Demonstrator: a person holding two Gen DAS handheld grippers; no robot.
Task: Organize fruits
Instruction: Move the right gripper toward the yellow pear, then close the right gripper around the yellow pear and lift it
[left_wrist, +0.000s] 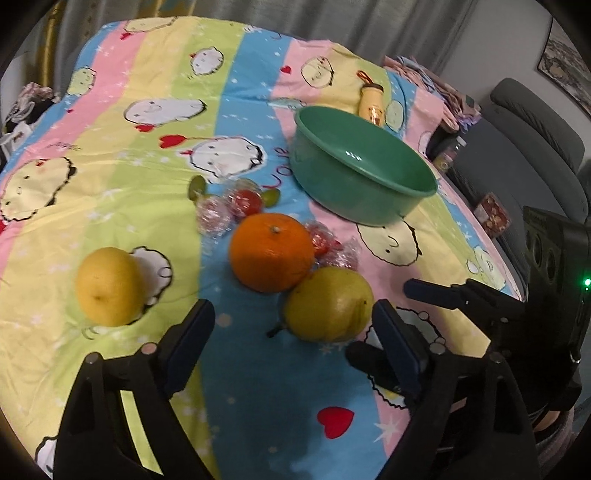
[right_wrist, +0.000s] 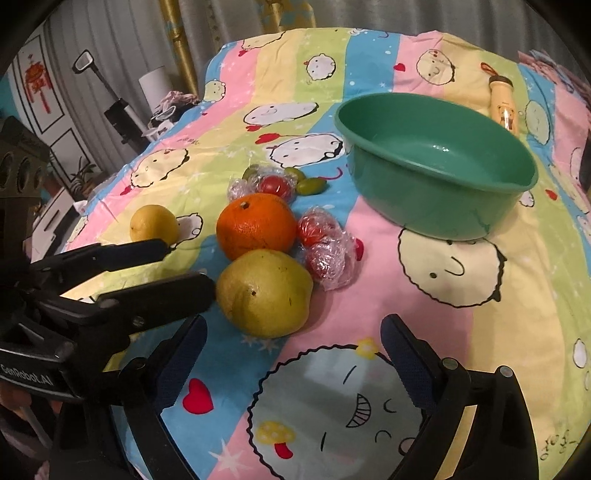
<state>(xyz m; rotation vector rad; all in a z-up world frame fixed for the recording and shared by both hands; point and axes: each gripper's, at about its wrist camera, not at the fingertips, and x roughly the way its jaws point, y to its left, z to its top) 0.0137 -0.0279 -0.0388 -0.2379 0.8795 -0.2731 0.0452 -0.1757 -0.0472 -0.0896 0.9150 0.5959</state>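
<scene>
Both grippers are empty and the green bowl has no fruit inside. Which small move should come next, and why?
Probably ease the left gripper forward until its open jaws straddle the pear. That is the nearest fruit, it lies just ahead of the fingertips, and the green bowl behind it is empty.

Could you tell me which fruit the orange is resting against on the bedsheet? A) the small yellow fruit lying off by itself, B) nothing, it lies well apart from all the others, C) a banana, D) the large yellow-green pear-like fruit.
D: the orange sits right up against the yellow-green pear-like fruit, while the small yellow fruit lies well apart on the sheet, and no banana shows.
</scene>
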